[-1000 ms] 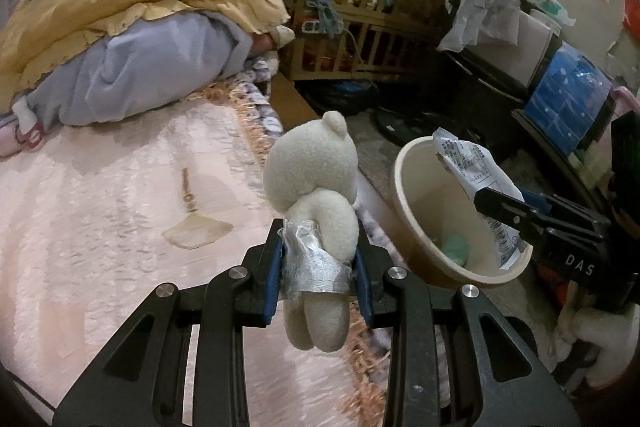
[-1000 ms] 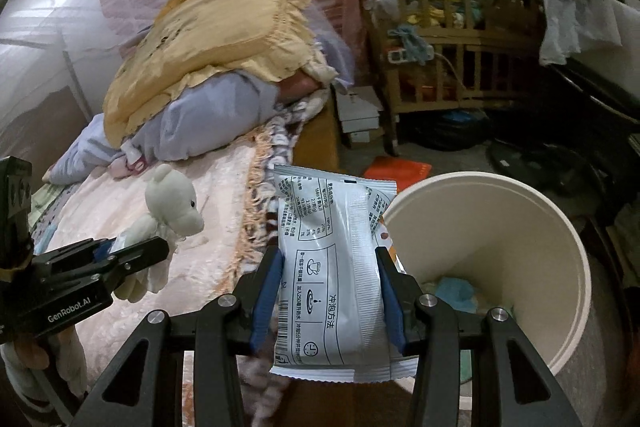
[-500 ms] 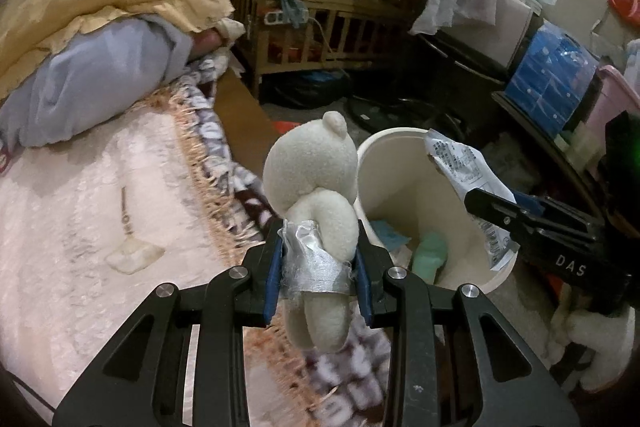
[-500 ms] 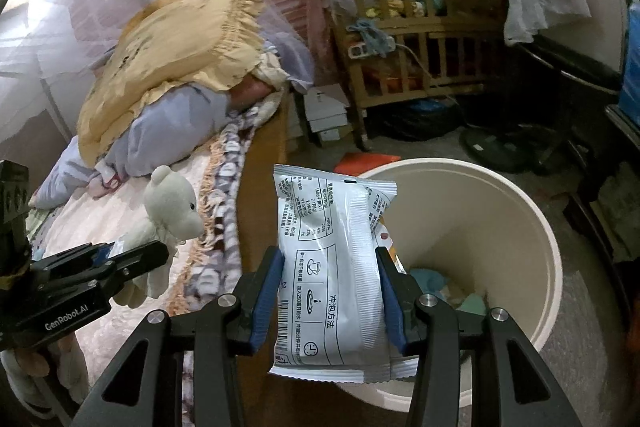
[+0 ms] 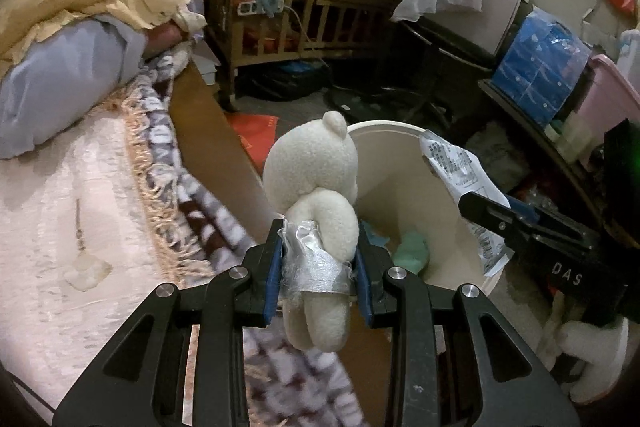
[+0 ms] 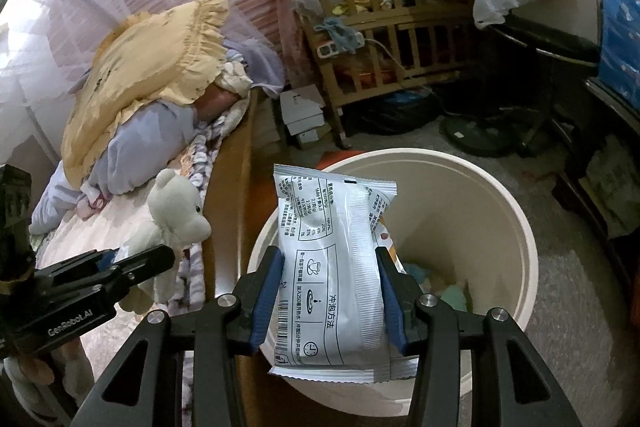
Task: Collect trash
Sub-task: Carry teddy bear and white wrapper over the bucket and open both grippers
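**Trash held over the bin, both grippers loaded**

Bin (image 6: 516, 227), cream plastic, stood on the floor just beside the wooden bed edge (image 6: 236, 195), with crumpled green and blue scraps already at its bottom. Right gripper (image 6: 330, 291) was clamped on a silver-white printed sachet (image 6: 336, 267), blue pads pressing both long edges, the packet upright above the near part of the bin's mouth. Left gripper (image 5: 318, 277) was closed on a small white plush bear (image 5: 316, 195) by its silver-wrapped waist, the bear's head over the bin's near rim, its legs hanging below the pads.

Risks, as judged from here:
- Sachet sat close to the near rim; released there, it could catch the lip and slide down outside, between bin and bed.
- Bear hung at the rim on the bed side. A drop from that spot might land on the fringed blanket (image 5: 176, 187) or the floor.
- Both grippers crowded one opening; the right gripper's finger (image 5: 516, 219) lay near the bear, so a careless swing could knock one load loose.
- Plush may cling to the pads on opening
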